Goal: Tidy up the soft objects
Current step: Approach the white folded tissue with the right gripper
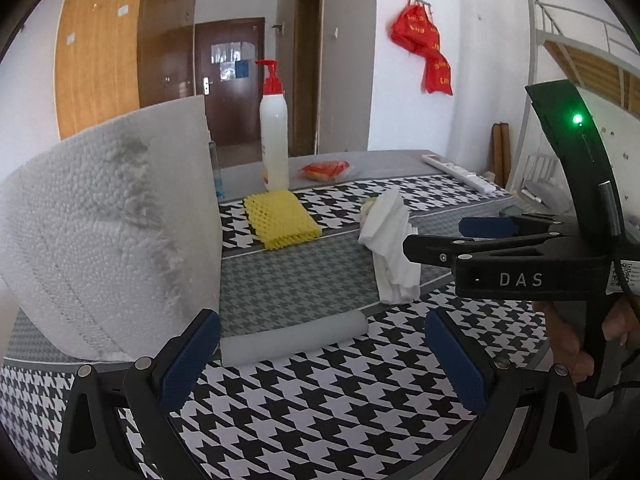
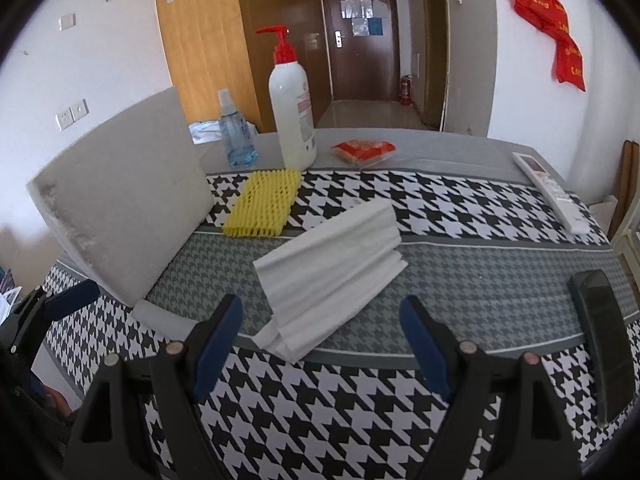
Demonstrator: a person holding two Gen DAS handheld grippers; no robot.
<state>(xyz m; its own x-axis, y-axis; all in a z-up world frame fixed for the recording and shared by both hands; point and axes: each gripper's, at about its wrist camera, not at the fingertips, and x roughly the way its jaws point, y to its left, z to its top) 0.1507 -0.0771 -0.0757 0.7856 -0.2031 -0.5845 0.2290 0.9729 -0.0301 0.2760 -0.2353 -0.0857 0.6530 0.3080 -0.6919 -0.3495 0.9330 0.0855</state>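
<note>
The right gripper hangs with its blue-padded jaws spread wide and empty, just short of the near end of the crumpled stack of folded white paper tissues lying on the grey band of the houndstooth tablecloth; that line-up suggests the tissues are the next soft thing to be picked up. The left gripper is likewise spread and holds nothing, aimed at a small translucent white foam roll at the foot of the big white polystyrene foam slab, which stands tilted on the table. A yellow foam mesh sleeve lies flat farther back, beside the white pump bottle with the red top. What props the slab from behind cannot be seen, and it hides most of a blue spray bottle in the left wrist view.
</note>
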